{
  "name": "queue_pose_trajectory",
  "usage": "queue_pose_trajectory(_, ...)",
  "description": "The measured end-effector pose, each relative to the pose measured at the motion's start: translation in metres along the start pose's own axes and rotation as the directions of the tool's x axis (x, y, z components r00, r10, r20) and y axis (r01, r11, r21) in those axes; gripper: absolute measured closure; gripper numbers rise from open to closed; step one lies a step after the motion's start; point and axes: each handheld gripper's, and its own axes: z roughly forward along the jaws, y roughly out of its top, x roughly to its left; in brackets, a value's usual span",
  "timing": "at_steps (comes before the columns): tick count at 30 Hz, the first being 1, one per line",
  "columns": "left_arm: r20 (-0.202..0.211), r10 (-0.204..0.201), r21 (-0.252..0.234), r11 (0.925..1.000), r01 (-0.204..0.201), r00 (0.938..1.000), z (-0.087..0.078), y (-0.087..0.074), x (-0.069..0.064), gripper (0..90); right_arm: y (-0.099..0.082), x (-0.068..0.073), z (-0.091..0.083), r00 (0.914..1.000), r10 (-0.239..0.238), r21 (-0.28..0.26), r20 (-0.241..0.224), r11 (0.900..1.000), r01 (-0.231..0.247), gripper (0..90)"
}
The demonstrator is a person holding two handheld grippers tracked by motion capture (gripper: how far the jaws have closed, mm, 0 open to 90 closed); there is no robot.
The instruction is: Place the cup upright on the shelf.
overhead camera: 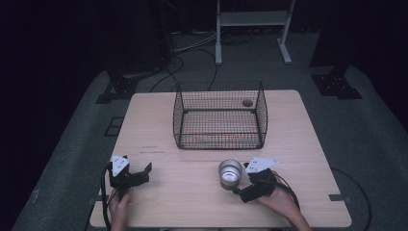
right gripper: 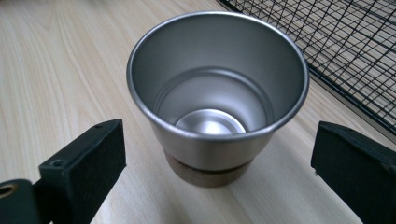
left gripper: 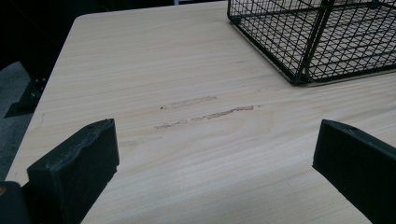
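Just ahead of the open right gripper [right gripper: 217, 158] stands the metal cup [right gripper: 217, 93]

black wire basket [overhead camera: 220, 115] on wooden table [overhead camera: 159, 125]

Dark lab, wooden table [overhead camera: 298, 144], floor cables [overhead camera: 192, 62], metal stand [overhead camera: 252, 19]

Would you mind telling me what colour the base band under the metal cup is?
Brown, wood-like, beneath the silver cup; clearest in the right gripper view.
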Motion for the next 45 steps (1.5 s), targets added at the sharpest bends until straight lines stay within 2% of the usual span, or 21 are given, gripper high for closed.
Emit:
queue_pose_trajectory(4,0.000,0.000,0.001,1.0000,0.000,1.0000,0.000,0.000,0.000,0.0,0.001,-0.002,0.003,0.9999,0.011,-0.007,-0.003,0.9999,-0.011,2.6)
queue_pose_trajectory(11,0.000,-0.001,-0.001,1.0000,0.001,1.0000,0.000,0.000,0.000,0.0,0.009,0.000,0.014,0.9997,-0.022,-0.002,-0.004,0.9997,0.022,2.6)
queue_pose_trajectory(17,0.000,-0.001,-0.001,1.0000,0.001,1.0000,0.000,0.000,0.000,0.0,0.013,0.000,0.023,0.9995,-0.028,0.009,0.011,0.9996,0.028,4.7)
queue_pose_trajectory(20,0.000,-0.002,0.000,1.0000,0.002,1.0000,0.000,0.000,0.000,0.0,0.013,0.000,0.022,0.9997,-0.024,-0.011,0.012,0.9997,0.024,7.0)
queue_pose_trajectory(22,0.001,-0.001,-0.001,1.0000,0.001,1.0000,0.000,0.000,0.000,0.0,0.014,0.000,0.021,0.9995,-0.031,-0.029,0.002,0.9991,0.032,14.4)
queue_pose_trajectory(26,0.001,-0.001,-0.001,1.0000,0.001,1.0000,0.000,0.000,0.000,0.0,0.015,0.000,0.022,0.9996,-0.029,-0.033,-0.003,0.9990,0.029,16.5)
queue_pose_trajectory(38,0.000,-0.001,-0.001,1.0000,0.001,1.0000,0.000,0.000,0.000,0.0,0.019,0.000,0.017,0.9993,-0.010,-0.034,-0.035,0.9994,0.009,17.9)
queue_pose_trajectory(41,0.001,-0.001,-0.001,1.0000,0.001,1.0000,0.000,0.000,0.000,0.0,0.024,-0.002,0.014,0.9996,-0.008,-0.031,-0.026,0.9995,0.008,17.9)
queue_pose_trajectory(45,0.001,-0.002,-0.001,1.0000,0.002,1.0000,0.000,0.000,0.000,0.0,0.035,-0.004,0.009,0.9987,0.007,-0.047,-0.051,0.9989,-0.009,17.9)
